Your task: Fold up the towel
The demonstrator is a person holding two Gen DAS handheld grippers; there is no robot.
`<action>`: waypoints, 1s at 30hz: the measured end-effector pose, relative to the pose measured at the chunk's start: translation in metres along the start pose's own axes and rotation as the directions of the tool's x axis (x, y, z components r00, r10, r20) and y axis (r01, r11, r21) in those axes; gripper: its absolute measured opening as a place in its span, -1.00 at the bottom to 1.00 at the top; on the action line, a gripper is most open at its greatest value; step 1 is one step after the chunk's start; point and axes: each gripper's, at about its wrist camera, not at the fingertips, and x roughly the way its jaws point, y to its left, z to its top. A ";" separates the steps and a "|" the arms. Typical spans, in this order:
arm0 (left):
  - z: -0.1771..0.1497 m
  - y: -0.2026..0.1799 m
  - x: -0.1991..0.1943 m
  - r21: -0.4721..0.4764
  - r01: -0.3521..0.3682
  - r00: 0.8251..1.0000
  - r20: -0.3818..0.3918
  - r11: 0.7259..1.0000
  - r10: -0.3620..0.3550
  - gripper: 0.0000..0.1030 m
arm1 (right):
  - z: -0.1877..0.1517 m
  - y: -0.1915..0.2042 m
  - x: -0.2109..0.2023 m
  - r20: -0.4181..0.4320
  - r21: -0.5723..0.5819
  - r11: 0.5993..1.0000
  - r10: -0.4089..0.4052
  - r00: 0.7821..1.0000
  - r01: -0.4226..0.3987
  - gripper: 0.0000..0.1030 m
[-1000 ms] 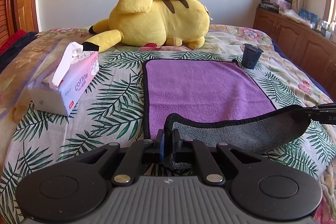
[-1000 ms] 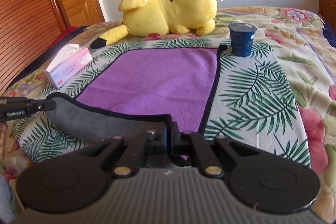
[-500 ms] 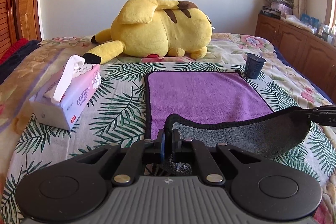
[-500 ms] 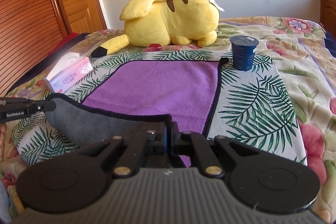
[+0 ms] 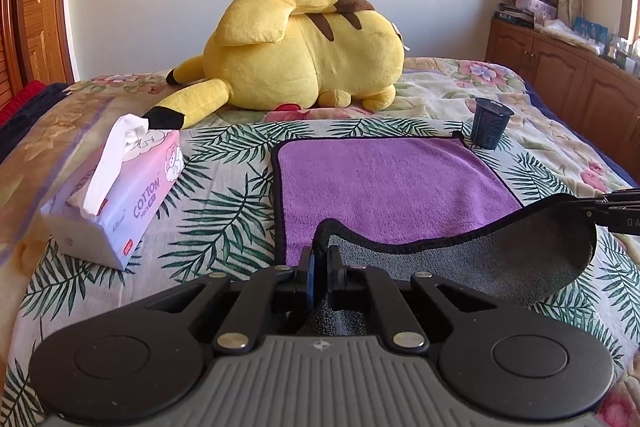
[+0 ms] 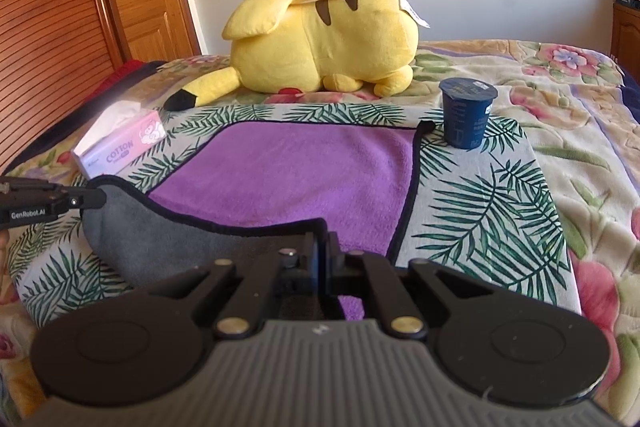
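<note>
Both grippers carry towel's near edge higher & further fwd vs before. Left gripper (image 5: pixel 319 259) and right gripper (image 6: pixel 320 247) jaws pinch purple towel (image 5: pixel 392 183) corners; grey underside sags between them.

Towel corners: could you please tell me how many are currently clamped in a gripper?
2. The left gripper pinches one near corner of the towel; the right gripper pinches the other. The two far corners lie flat on the bed.
</note>
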 end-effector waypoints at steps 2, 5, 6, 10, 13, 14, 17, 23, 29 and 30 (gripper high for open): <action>0.001 -0.001 0.002 0.008 0.003 1.000 0.000 1.000 -0.003 -1.00 | 0.000 0.000 0.001 -0.002 -0.003 1.000 0.003 1.000 -0.003 -0.92; 0.002 -0.001 0.005 0.013 0.005 1.000 0.000 1.000 -0.005 -1.00 | 0.002 0.000 0.003 -0.005 -0.012 1.000 0.005 1.000 -0.005 -0.92; 0.004 0.000 0.006 0.013 0.005 1.000 0.002 1.000 -0.005 -1.00 | 0.003 0.000 0.004 -0.003 -0.015 1.000 0.004 1.000 -0.004 -0.92; 0.011 0.000 0.007 0.010 0.012 1.000 0.012 1.000 -0.012 -1.00 | 0.010 0.000 0.004 0.013 -0.024 1.000 0.006 1.000 -0.005 -0.92; 0.018 0.000 0.007 0.009 0.017 1.000 0.022 1.000 -0.017 -1.00 | 0.017 0.000 0.003 0.032 -0.030 1.000 0.005 0.999 -0.004 -0.92; 0.021 -0.001 0.007 0.010 0.018 0.999 0.028 1.000 -0.018 -1.00 | 0.019 -0.001 0.003 0.038 -0.030 1.000 0.005 0.999 -0.004 -0.92; 0.031 0.000 0.007 0.009 0.025 0.999 0.044 1.000 -0.025 -1.00 | 0.026 -0.002 0.002 0.053 -0.037 0.999 0.002 0.999 0.000 -0.92; 0.049 0.000 0.012 0.015 0.025 0.997 0.067 1.000 -0.026 -1.00 | 0.038 -0.004 0.007 0.082 -0.059 0.998 -0.008 0.997 0.013 -0.92; 0.062 0.003 0.015 0.016 0.019 0.996 0.086 1.000 -0.020 -1.00 | 0.053 -0.007 0.010 0.115 -0.077 0.997 -0.012 0.993 0.021 -0.92; 0.065 0.003 0.016 0.017 0.017 0.996 0.088 1.000 -0.018 -1.00 | 0.055 -0.008 0.011 0.121 -0.082 0.996 -0.013 0.993 0.023 -0.92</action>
